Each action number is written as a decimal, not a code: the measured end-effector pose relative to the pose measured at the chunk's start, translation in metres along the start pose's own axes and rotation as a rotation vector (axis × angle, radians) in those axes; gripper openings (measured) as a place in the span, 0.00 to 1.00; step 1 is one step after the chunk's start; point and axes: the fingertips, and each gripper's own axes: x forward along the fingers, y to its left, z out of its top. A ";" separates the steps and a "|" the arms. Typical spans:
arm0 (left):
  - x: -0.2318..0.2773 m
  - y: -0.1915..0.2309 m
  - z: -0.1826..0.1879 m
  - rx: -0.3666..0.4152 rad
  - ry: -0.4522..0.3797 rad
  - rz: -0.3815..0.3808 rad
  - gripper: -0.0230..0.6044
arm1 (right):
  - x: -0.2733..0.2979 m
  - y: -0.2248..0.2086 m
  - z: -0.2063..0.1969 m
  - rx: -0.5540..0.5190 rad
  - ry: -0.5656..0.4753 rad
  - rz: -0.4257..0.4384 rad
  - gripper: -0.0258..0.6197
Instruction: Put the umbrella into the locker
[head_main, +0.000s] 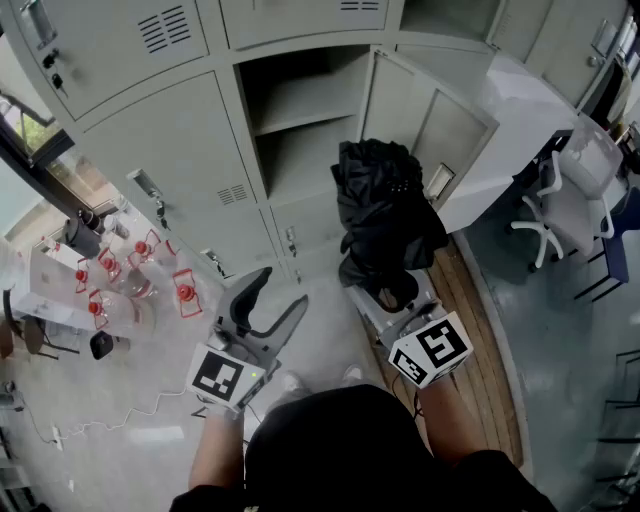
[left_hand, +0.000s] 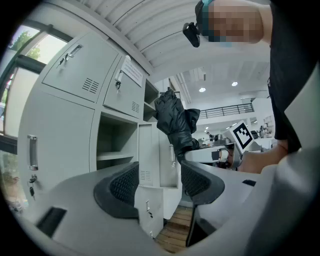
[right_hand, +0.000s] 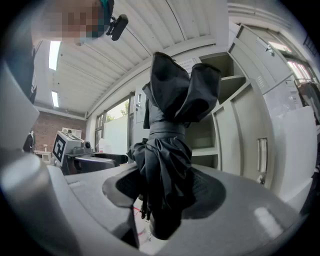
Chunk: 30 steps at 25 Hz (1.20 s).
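**Umbrella held upright short of the open locker: snagging and slipping are the risks**

Head view: the right claw is clamped on the lower end of the folded black umbrella, which stands upright in it, in front of the locker and not yet inside. The open compartment lies up and to the left of the umbrella, with its door swung out to the right, just behind the fabric. The left claw is spread wide and holds nothing. I judge the door's free edge to be the nearest hazard: loose fabric could drag on it if the umbrella goes straight in.

Left gripper view: both pads stand apart, with only the far-off locker seen between them. The umbrella rises beside the door's edge, so this claw is not steadying it. If the bundle tips, nothing is there to catch it.

Right gripper view: the pads press on bunched fabric below the strap, not on anything that looks rigid. Above the strap the canopy flares into two loose lobes. Such a soft hold may let the umbrella slide or lean. The shelf splits the compartment, so the upright umbrella may prove too tall and strike it unless it is tilted first.
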 end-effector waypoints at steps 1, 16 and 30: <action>0.002 -0.002 0.000 0.001 0.001 0.001 0.45 | -0.002 -0.002 0.000 0.000 0.001 0.001 0.37; 0.023 -0.027 0.003 0.042 -0.012 0.117 0.41 | -0.030 -0.034 -0.002 0.025 -0.022 0.066 0.38; 0.047 -0.030 -0.006 0.004 0.008 0.170 0.41 | -0.025 -0.058 -0.018 0.030 0.006 0.104 0.38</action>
